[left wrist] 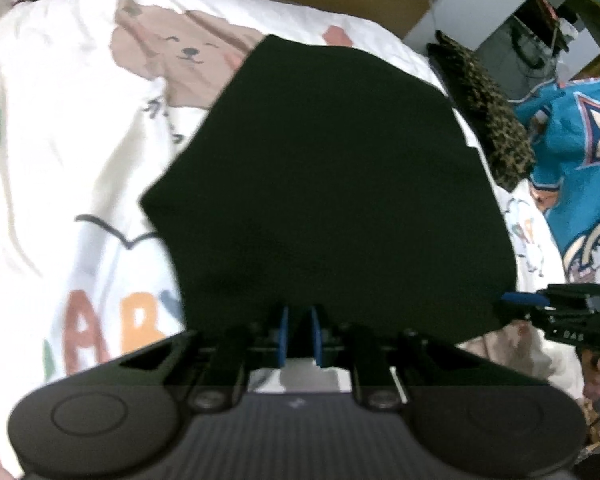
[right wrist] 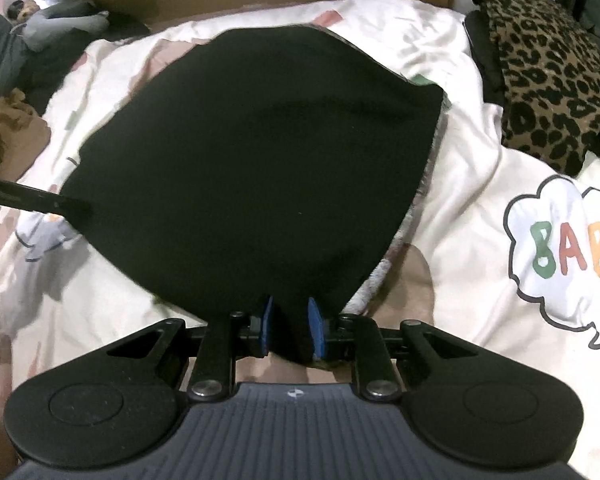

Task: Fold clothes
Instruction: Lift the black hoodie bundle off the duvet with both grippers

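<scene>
Black garment [left wrist: 328, 184] pinched at its near edge by left tool [left wrist: 299, 334] and right tool [right wrist: 290, 328]; spread over printed bed cover [right wrist: 480, 208].

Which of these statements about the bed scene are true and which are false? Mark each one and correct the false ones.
1. The black garment lies on a white blanket printed with cartoons. True.
2. The left gripper has cloth of the garment between its jaws. True.
3. The right gripper hangs with nothing between its jaws. False: black cloth is pinched between its blue pads.
4. A leopard-print pillow sits at the blanket's far right edge. True.
5. The blanket's coloured letters spell "MAMA". False: they spell "BABY".
</scene>
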Demonstrator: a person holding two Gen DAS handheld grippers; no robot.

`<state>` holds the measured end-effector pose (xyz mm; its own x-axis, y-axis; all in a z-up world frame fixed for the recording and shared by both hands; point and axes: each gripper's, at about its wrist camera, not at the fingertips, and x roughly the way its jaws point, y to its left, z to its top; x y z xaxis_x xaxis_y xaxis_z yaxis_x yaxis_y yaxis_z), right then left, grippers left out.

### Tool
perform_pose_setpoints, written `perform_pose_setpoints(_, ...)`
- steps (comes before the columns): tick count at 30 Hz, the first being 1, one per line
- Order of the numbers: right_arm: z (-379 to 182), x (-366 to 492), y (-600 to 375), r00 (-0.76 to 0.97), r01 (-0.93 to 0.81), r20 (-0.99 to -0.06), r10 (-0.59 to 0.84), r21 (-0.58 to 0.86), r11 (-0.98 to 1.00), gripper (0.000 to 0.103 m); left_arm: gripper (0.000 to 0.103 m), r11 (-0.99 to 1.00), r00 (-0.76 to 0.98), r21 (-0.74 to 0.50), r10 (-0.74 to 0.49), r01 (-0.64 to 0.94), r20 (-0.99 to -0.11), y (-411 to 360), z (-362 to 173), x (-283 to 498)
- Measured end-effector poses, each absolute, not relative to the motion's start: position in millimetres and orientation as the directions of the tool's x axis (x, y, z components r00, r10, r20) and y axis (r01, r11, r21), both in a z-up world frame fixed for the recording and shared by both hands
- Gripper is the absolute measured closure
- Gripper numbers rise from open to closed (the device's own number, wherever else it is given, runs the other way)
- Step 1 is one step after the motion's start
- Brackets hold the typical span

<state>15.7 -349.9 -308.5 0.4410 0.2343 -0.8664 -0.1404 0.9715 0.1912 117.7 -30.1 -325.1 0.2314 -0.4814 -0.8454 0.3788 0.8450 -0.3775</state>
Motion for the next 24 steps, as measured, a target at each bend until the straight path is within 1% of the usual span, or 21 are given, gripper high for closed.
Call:
perform_pose_setpoints(4, -316, 22, -353, 0.439, -0.158, -0.867, 0.237, 0.185, 0.97, 0.08, 0.093, 0.856, 0.248, -0.371, -0.471, 0.359, -0.846, -20, -328, 120)
perform_pose_setpoints(6, -317, 26, -353, 0.441, -0.154, -0.868, 0.23, 0.18, 0.972, 0.081, 0.093, 0.873, 0.272, -0.339, -0.441, 0.35, -0.855, -16, -327, 121)
perform_pose_setpoints(11, -304, 26, -351, 0.458, -0.133, -0.87, 0.182, 0.136, 0.982, 0.081, 0.093, 0.894, 0.298, -0.328, -0.417, 0.306, -0.859, 1, -322, 124)
perform_pose_setpoints(14, -288, 19, -345, 0.492, -0.165, -0.849, 0.192, 0.126, 0.978, 0.08, 0.087, 0.897, 0.325, -0.325, -0.416, 0.299, -0.849, 3, -311, 122)
perform_pose_setpoints(18, -280, 13, -327, 0.493, -0.229, -0.83, 0.26, 0.164, 0.959, 0.08, 0.086, 0.875, 0.317, -0.38, -0.467, 0.298, -0.826, -6, -298, 117)
perform_pose_setpoints(21, -279, 13, -308, 0.476, -0.293, -0.826, 0.302, 0.175, 0.94, 0.08, 0.082, 0.843, 0.282, -0.399, -0.506, 0.362, -0.815, -30, -295, 113)
perform_pose_setpoints(23, -280, 14, -298, 0.467, -0.324, -0.825, 0.318, 0.175, 0.93, 0.08, 0.074, 0.815, 0.25, -0.4, -0.527, 0.42, -0.812, -48, -296, 104)
perform_pose_setpoints(24, -280, 14, -294, 0.463, -0.336, -0.825, 0.325, 0.175, 0.925, 0.08, 0.074, 0.8, 0.231, -0.4, -0.535, 0.446, -0.813, -56, -297, 100)
